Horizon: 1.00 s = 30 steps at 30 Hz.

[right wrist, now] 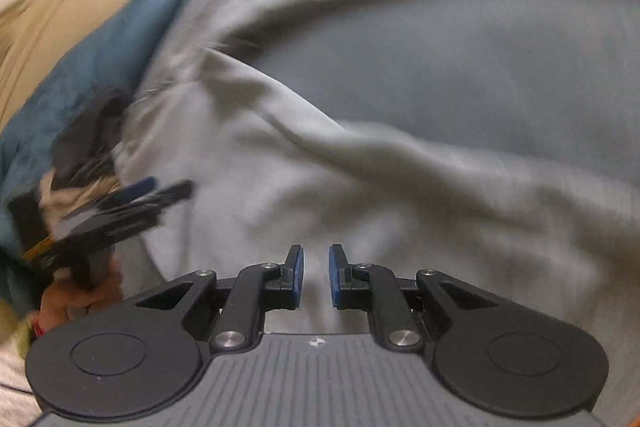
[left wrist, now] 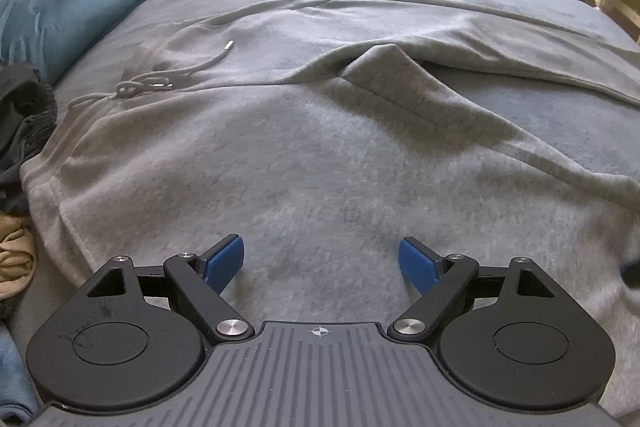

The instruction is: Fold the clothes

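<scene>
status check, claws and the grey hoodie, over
Left claw open, empty, over grey hoodie. Right claw nearly closed, nothing held. Hoodie spread on bed, not folded. Dark clothes at its edge.

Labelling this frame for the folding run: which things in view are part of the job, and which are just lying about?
Job:
- grey hoodie, spread on the bed
- its drawstring
- left gripper, open, nothing between the pads
- right gripper, nearly closed, nothing between the pads

Lying about:
- blue pillow
- dark clothing at the bed's edge
- tan cloth
</scene>
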Each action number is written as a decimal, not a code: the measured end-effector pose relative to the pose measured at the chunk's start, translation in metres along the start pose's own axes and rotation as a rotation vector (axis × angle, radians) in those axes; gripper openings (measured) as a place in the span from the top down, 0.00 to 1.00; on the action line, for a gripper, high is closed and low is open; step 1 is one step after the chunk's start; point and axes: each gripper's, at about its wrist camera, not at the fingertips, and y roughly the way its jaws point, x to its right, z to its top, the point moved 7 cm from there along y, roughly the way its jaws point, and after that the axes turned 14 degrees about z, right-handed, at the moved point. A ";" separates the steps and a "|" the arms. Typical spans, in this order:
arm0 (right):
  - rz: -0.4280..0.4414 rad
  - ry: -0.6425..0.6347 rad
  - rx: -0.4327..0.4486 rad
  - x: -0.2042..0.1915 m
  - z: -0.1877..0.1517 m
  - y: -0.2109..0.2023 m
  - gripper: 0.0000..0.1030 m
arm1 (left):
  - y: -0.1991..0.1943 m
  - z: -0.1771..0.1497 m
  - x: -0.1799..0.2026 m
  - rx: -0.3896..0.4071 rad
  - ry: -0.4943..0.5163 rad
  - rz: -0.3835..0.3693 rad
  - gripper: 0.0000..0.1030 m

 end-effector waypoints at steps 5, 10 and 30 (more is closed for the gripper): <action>0.117 0.331 -0.047 0.047 -0.059 -0.039 0.90 | 0.006 -0.002 -0.009 -0.025 -0.030 -0.013 0.15; 0.063 0.214 -0.067 0.027 -0.060 -0.068 0.87 | 0.009 -0.002 -0.014 -0.030 -0.043 -0.012 0.13; 0.238 0.010 -0.335 -0.045 -0.058 0.063 0.86 | 0.011 -0.009 -0.025 -0.079 -0.053 0.023 0.06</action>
